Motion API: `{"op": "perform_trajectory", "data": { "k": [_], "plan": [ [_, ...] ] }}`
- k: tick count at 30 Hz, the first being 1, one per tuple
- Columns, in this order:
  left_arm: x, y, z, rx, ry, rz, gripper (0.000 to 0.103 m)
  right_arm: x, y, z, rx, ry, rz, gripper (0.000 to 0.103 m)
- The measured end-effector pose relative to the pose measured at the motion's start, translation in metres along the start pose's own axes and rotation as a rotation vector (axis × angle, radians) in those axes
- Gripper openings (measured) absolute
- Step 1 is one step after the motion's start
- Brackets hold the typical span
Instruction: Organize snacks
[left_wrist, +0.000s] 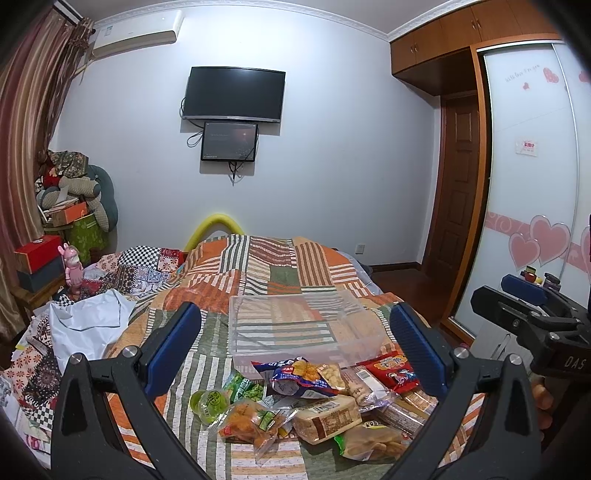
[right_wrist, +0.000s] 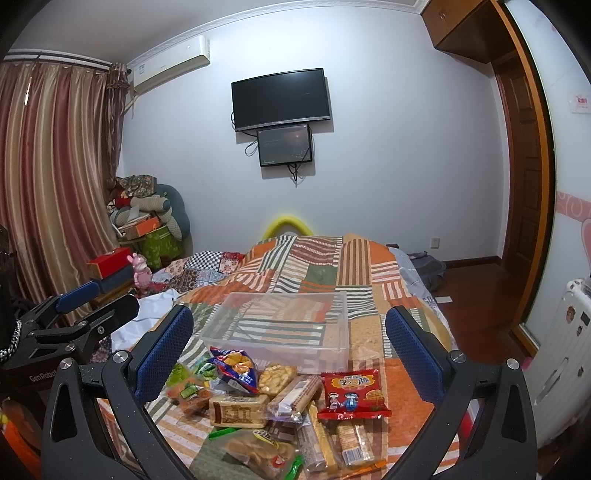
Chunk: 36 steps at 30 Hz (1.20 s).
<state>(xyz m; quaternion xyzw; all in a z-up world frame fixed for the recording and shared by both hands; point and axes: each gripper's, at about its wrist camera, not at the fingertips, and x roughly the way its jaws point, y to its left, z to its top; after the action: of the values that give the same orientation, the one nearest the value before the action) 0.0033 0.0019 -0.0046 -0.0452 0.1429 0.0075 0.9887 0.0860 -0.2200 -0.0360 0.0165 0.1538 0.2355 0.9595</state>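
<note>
A heap of snack packets (left_wrist: 314, 406) lies on the striped patchwork bedspread (left_wrist: 266, 273), among them a red packet (right_wrist: 352, 393), a blue chip bag (right_wrist: 234, 371) and a wrapped bread loaf (right_wrist: 238, 410). Just behind the heap (right_wrist: 280, 406) stands an empty clear plastic bin (left_wrist: 295, 325) (right_wrist: 280, 325). My left gripper (left_wrist: 295, 350) hovers open above the heap, nothing between its blue pads. My right gripper (right_wrist: 290, 350) is open too, over the same pile. Each gripper shows at the other view's edge (left_wrist: 528, 306) (right_wrist: 74, 317).
Rumpled white cloth (left_wrist: 88, 321) and patterned bedding lie left of the bin. Boxes (left_wrist: 37, 258) and a pink toy (left_wrist: 74, 266) crowd the far left by the curtain. A wardrobe (left_wrist: 535, 184) and a door (left_wrist: 458, 177) stand at the right. A white suitcase (right_wrist: 565, 354) sits beside the bed.
</note>
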Motion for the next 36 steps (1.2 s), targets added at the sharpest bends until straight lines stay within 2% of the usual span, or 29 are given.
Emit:
{"op": "perform_trajectory", "data": {
  "k": [16,25,28,30,34,36],
  "plan": [
    [0.002,0.002,0.0,-0.001,-0.002,0.004,0.103,0.004,0.002,0.001,0.006,0.018,0.01,0.103],
    [0.009,0.015,-0.006,0.016,0.028,0.016,0.102,0.022,-0.005,-0.007,-0.005,0.085,-0.019,0.103],
    [0.015,0.022,-0.01,0.035,0.051,0.039,0.096,0.028,-0.009,-0.013,-0.012,0.109,-0.031,0.103],
    [0.021,0.028,-0.014,0.038,0.073,0.052,0.088,0.034,-0.014,-0.017,-0.008,0.131,-0.033,0.101],
    [0.038,0.048,-0.023,0.015,0.136,0.068,0.08,0.047,-0.027,-0.026,0.022,0.187,-0.034,0.089],
    [0.049,0.061,-0.029,-0.004,0.182,0.066,0.067,0.056,-0.036,-0.032,0.046,0.229,-0.027,0.086]
  ]
}}
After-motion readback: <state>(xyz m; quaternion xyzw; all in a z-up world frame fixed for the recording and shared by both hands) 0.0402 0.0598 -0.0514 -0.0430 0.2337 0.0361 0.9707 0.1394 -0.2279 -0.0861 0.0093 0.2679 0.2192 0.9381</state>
